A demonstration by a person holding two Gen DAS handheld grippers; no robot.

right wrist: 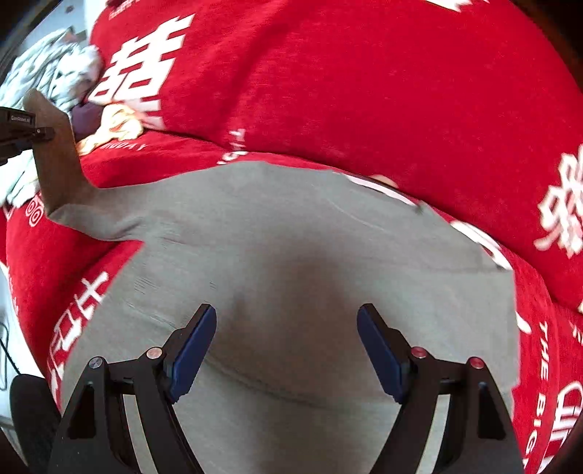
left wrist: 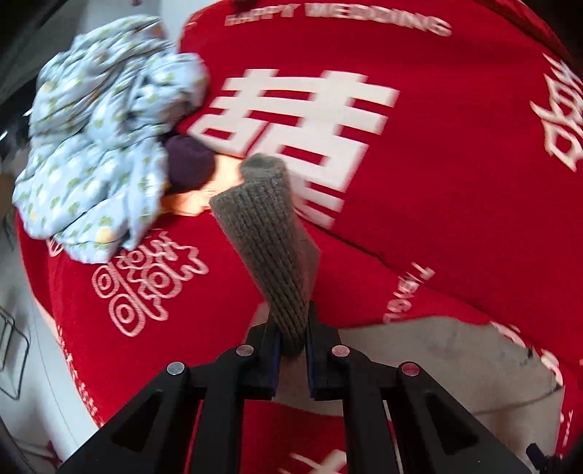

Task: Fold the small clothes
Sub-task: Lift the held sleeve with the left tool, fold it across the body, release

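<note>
Grey garment [right wrist: 291, 262] spread flat on red wedding blanket [right wrist: 364, 91], its ribbed cuff [left wrist: 269, 233] lifted, pinched in left gripper [left wrist: 291, 339], right gripper [right wrist: 286, 328] spread wide above cloth, patterned clothes heap [left wrist: 105, 146] near blanket's far left edge.

Red cover [left wrist: 437, 153], plush, spread over a soft seat and back; large white double-happiness character [left wrist: 291, 124] on the back panel, "HAPPY WEDDING" lettering [left wrist: 339, 20] near its top edge, smaller white emblems [left wrist: 145, 280] toward the left edge.
</note>
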